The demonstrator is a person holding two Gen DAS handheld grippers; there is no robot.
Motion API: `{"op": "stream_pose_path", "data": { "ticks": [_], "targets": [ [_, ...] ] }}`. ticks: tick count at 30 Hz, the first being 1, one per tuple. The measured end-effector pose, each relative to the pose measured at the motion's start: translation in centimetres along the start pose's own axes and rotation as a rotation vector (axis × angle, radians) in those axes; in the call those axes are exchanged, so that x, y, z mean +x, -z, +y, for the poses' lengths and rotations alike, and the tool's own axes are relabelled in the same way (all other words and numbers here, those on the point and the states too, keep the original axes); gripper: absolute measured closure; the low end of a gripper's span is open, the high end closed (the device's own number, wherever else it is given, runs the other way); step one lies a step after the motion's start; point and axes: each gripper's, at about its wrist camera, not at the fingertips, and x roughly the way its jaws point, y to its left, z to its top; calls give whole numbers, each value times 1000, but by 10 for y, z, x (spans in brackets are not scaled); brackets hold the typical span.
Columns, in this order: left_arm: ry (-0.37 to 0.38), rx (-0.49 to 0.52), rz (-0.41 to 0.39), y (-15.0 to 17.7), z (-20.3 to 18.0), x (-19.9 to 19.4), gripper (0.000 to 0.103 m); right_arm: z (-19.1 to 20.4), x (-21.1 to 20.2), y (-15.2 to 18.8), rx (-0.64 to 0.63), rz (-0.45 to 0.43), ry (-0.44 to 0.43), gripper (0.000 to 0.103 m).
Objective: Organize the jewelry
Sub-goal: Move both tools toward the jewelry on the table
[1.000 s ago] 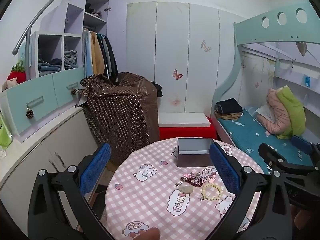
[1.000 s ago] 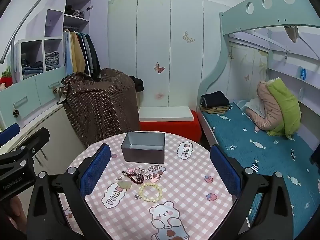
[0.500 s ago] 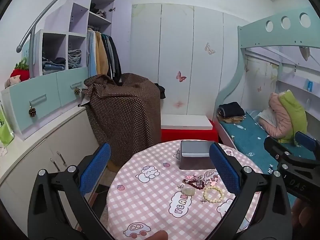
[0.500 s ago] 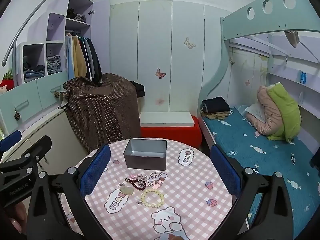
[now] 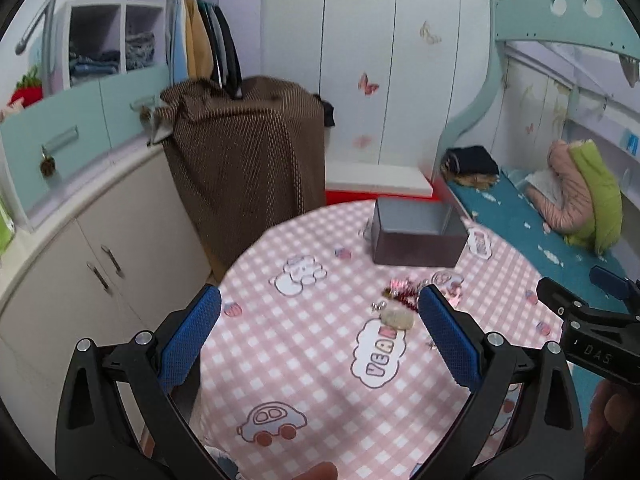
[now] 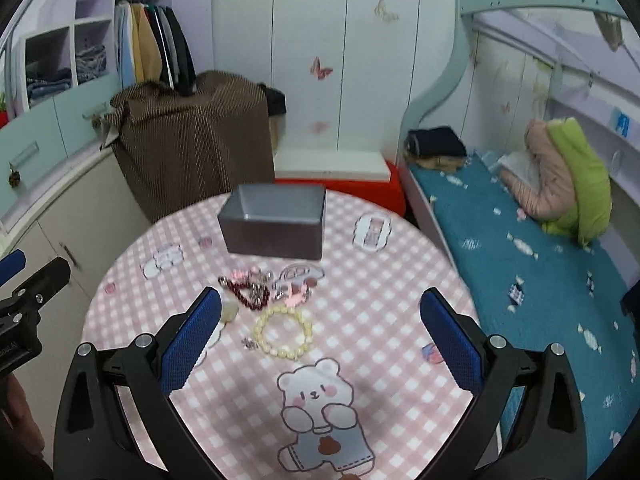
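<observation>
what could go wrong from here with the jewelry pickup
The dark red bead strand lies tangled with small silver charms, so a grab may drag several pieces at once. The cream bead bracelet lies flat on the checked tablecloth; the open right gripper could pinch cloth or push it away.

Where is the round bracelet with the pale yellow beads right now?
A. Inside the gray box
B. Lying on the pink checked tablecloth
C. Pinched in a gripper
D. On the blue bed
B: the cream bead bracelet lies flat on the tablecloth, nearer the camera than the gray box, and the right gripper is wide open around nothing.
</observation>
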Motion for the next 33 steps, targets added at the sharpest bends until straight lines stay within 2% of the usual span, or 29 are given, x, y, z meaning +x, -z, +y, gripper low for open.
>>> {"op": "stream_pose_path", "data": {
  "ticks": [4,9,18,22,25,33],
  "targets": [
    [-2,-2,10,3,1,13,5,8,6,1,-10,1,-2,7],
    [2,-6,-35,-8,-2,10,5,11,-5,-11,-7,-46,-9,7],
    [48,-7,-143,-39,-8,-32,5,13,-50,-40,4,-177,-20,7],
    [60,14,-231,-62,-17,-61,5,12,-83,-63,1,-278,-16,7],
    [48,14,-288,-76,-21,-80,5,12,-98,-74,7,-323,-7,7],
    [41,19,-307,-83,-23,-95,5,10,-107,-73,14,-345,-7,7]
  ]
}}
